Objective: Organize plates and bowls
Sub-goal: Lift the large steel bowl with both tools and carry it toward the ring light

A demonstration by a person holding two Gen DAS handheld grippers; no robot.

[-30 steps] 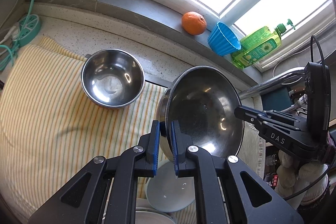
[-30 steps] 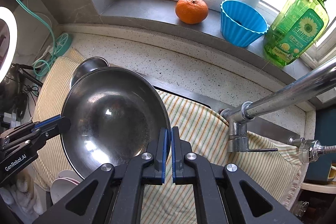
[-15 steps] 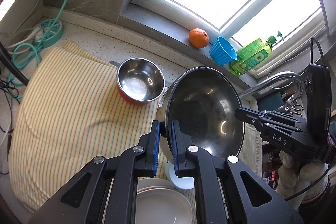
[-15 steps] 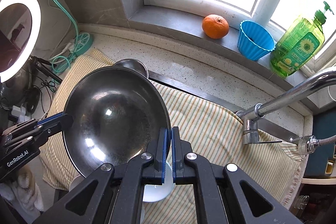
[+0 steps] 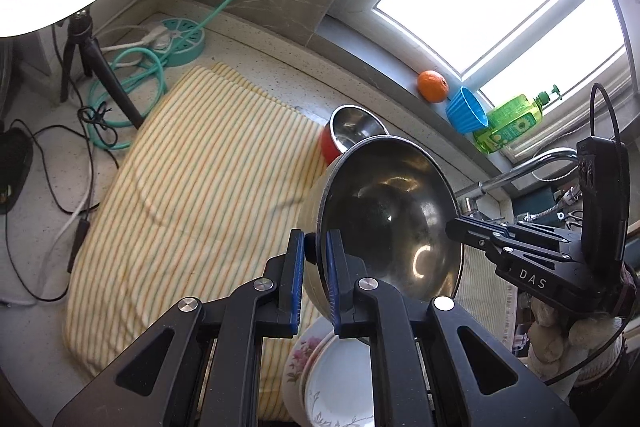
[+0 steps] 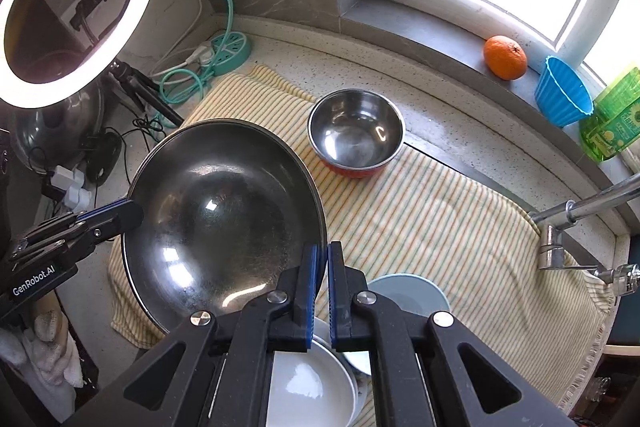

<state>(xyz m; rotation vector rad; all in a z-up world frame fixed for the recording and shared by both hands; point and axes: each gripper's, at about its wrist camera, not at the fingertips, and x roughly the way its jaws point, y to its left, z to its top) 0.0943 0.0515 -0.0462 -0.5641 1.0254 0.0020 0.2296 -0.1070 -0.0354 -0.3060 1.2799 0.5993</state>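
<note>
Clearly, the big steel bowl [image 6: 224, 215] could slip or tilt, since only 2 thin pinches on opposite rims carry it above the plates [image 6: 312, 391] and striped towel [image 5: 192, 187]; a drop would hit them. The left gripper [image 5: 316, 259] and right gripper [image 6: 322, 267] are each clamped nearly closed on its rim.

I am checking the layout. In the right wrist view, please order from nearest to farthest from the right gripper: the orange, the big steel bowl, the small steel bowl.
1. Big steel bowl: its rim is pinched by the right gripper, on the left.
2. Small steel bowl: on the striped cloth, farther back.
3. Orange: on the window sill, far right.
</note>
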